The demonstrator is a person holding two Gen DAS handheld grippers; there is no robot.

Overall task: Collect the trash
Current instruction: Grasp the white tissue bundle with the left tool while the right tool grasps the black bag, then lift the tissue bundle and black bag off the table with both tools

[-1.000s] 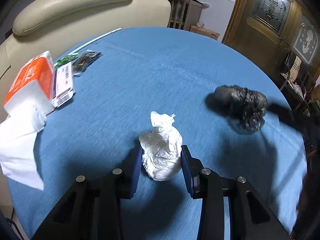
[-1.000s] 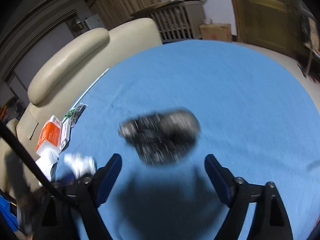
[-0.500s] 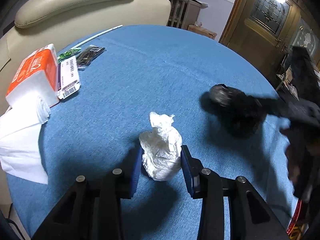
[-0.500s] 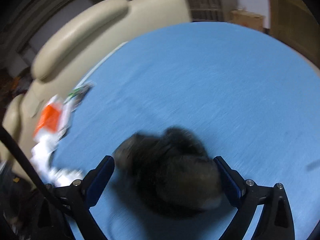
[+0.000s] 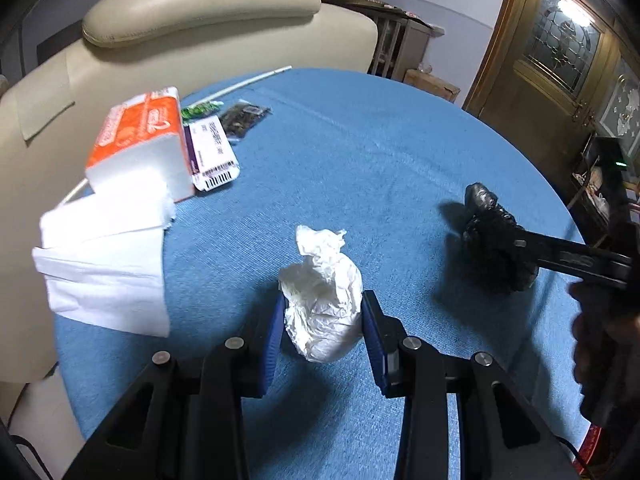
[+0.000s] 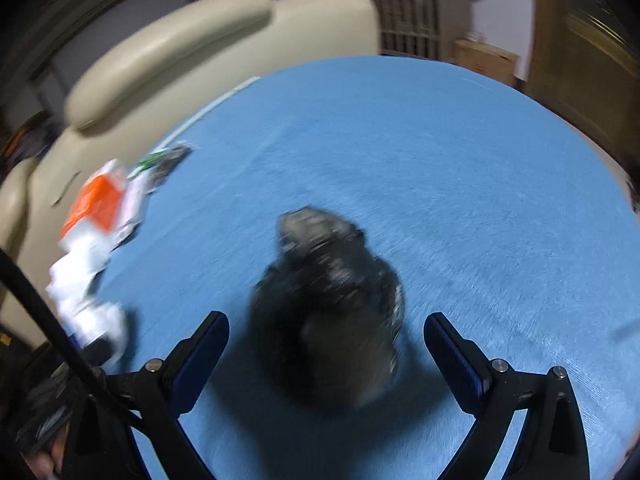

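Straddling the black crumpled bag, the right hand-held gripper had its jaws wide apart, just opened further, with the bag between them but the pads not yet pressing it. The bag lay on the blue worktop, well right of the white crumpled tissue wad, which the left hand-held gripper held clamped. Far left of the bag sat an orange tissue pack with loose sheets, beside a barcoded packet. Good execution, by my read: center the bag's bulk between the pads, lower close to the cloth, close firmly since thin plastic squashes and slips; keep the wad clamped.
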